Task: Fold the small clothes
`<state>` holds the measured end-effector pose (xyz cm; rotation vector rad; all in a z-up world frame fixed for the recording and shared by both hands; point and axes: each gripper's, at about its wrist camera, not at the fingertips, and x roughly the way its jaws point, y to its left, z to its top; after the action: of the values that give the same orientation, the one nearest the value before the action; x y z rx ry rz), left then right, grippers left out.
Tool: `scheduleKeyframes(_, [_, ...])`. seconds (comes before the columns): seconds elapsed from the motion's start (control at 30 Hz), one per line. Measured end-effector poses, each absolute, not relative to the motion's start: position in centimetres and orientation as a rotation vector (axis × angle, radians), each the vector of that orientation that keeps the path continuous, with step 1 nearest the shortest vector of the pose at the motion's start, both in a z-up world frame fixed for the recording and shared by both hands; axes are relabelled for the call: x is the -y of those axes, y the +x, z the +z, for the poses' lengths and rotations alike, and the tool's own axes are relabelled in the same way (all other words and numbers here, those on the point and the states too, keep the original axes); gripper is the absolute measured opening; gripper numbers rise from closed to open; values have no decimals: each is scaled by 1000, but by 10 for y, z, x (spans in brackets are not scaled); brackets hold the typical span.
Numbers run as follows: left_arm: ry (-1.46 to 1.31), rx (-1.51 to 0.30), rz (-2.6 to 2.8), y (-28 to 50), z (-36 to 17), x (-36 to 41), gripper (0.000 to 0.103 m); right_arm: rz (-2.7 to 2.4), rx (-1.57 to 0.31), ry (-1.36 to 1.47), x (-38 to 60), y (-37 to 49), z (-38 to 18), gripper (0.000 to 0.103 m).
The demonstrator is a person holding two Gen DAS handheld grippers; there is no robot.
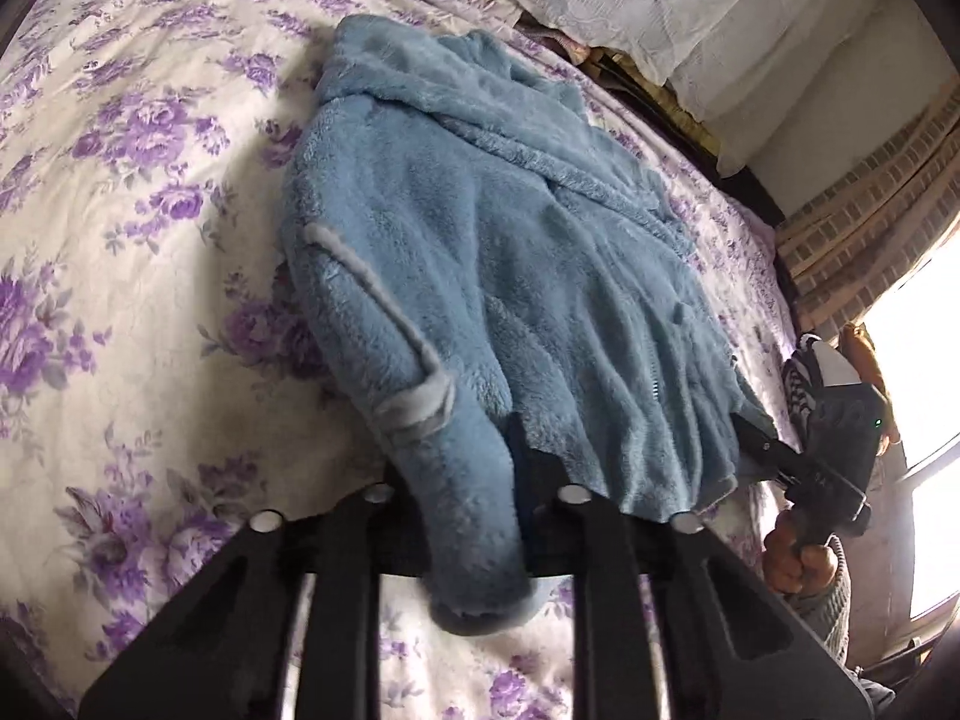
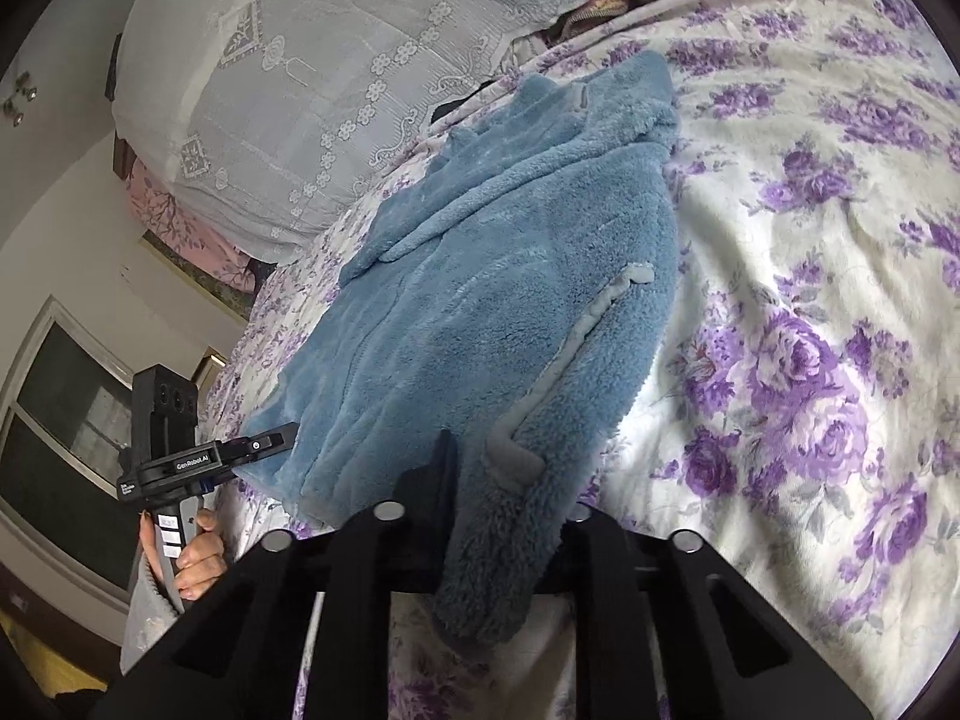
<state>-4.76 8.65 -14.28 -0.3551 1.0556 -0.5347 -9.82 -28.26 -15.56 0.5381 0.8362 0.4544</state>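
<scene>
Fleece jacket [image 1: 480,228], pale blue and fluffy, is gripped at its near hem by both hand-held grippers and otherwise lies spread across the bed. The left gripper [image 1: 516,444] is seen closed narrowly on the hem in its own wrist view, just beside the grey-trimmed pocket [image 1: 414,408], with a sleeve [image 1: 474,540] draped down over the black frame between the finger mounts. In the right wrist view the right gripper [image 2: 447,456] is likewise pinched tight on the fabric edge, next to the pocket trim, and a sleeve end hangs over its frame. Each gripper is also caught from the side by the other camera, clamped on the opposite hem corner and held by a hand [image 2: 192,558] wrapped round its handle, a grey knitted cuff [image 1: 834,594] showing at the wrist. Beyond the hem, the jacket stretches away with its collar at the far end. It rests on a white bedspread [image 2: 810,300] printed with purple roses. A white lace-covered pillow [image 2: 312,72] is seen at the head of the bed, and a bright window [image 1: 924,360] stands off to one side.
</scene>
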Motion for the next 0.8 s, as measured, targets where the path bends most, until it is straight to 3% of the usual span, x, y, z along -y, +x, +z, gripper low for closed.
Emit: scheduleKeyframes(0.8, [-403, -1028, -532, -104, -135, -111, 12, 473, -786, 610, 306, -141, -146, 11])
